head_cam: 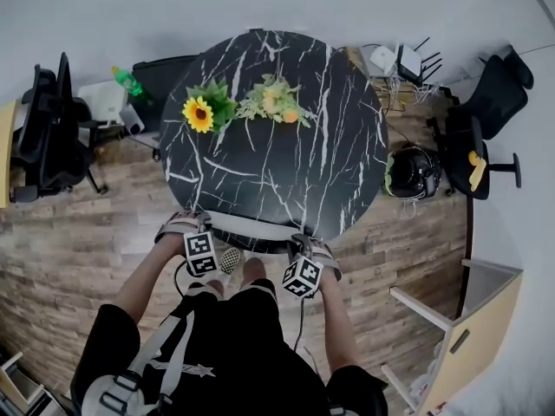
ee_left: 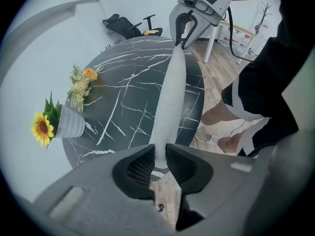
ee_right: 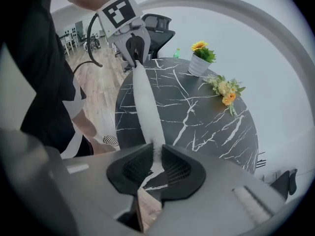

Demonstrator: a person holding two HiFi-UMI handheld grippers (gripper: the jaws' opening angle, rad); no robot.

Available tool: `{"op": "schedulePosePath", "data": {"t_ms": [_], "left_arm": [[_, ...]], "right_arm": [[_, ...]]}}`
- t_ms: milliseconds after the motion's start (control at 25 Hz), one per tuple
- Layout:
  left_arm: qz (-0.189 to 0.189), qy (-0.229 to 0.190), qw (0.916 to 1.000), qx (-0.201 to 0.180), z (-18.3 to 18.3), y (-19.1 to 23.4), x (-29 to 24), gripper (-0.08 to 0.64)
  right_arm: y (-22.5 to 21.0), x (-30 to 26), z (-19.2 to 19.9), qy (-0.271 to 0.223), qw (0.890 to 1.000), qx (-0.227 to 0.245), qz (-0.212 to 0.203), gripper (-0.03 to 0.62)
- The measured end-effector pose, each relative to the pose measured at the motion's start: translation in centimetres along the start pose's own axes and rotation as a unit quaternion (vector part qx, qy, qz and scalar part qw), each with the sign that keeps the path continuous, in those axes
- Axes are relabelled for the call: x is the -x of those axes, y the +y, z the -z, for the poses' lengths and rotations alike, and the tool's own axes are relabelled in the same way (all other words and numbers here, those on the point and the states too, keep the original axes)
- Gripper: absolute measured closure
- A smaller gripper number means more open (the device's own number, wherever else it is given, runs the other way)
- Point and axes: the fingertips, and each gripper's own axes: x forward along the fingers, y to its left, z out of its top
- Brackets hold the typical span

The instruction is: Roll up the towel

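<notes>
A pale grey towel point(head_cam: 251, 228), gathered into a narrow strip, is stretched taut between my two grippers over the near edge of the round black marble table point(head_cam: 277, 154). My left gripper point(head_cam: 192, 225) is shut on one end. In the left gripper view, the towel point(ee_left: 170, 97) runs from my left gripper point(ee_left: 158, 156) up to the right gripper point(ee_left: 184, 36). My right gripper point(head_cam: 310, 245) is shut on the other end. In the right gripper view, the towel point(ee_right: 147, 107) leads from my right gripper point(ee_right: 156, 157) to the left gripper point(ee_right: 135, 53). Both grippers point steeply down.
A white pot with a sunflower point(head_cam: 201, 111) and a sprig of pale flowers point(head_cam: 273, 100) lie at the table's far side. Black office chairs stand to the left point(head_cam: 48, 137) and right point(head_cam: 486, 120). A white shelf unit point(head_cam: 451, 336) stands on the wooden floor at the lower right.
</notes>
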Motion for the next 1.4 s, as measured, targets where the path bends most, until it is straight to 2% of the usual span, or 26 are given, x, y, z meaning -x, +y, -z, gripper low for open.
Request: {"op": "schedulePosePath", "data": {"t_ms": [360,600,680,760,880,1000,1120,1240,1400], "left_arm": [[0.009,0.005,0.9999,0.011,-0.2,1.0,-1.7,0.471],[-0.003,-0.002,0.9999,0.011,-0.3,1.1,-2.7,0.463],[-0.007,-0.009,0.9997,0.021,-0.2,1.3,-2.7,0.456],[-0.015,-0.016,0.9991,0.037,-0.1,1.7,-2.5,0.386],[-0.031,-0.032,0.9971,0.062,0.3,2.5,-1.9,0.276],[-0.049,-0.048,0.9946,0.079,0.5,3.2,-0.7,0.25],[-0.077,-0.066,0.9908,0.091,0.5,4.1,1.0,0.25],[-0.101,-0.094,0.9836,0.116,0.4,5.1,3.2,0.25],[-0.133,-0.148,0.9661,0.164,0.0,7.1,6.8,0.25]], "right_arm": [[-1.2,-2.1,0.5,0.0,1.0,-0.004,-0.006,0.522],[-1.5,-3.0,0.6,-0.009,1.0,-0.004,0.013,0.516],[-1.6,-3.0,0.6,-0.008,1.0,-0.006,0.018,0.508],[-1.9,-2.6,0.6,-0.008,1.0,-0.012,0.028,0.483],[-2.3,-1.9,0.6,-0.011,0.999,-0.032,0.039,0.402],[-2.8,-0.9,0.2,-0.017,0.997,-0.05,0.052,0.373],[-3.3,0.6,-0.4,-0.027,0.995,-0.069,0.074,0.373],[-4.2,3.0,-1.8,-0.055,0.987,-0.108,0.104,0.373],[-6.2,7.3,-4.2,-0.109,0.966,-0.175,0.159,0.373]]}}
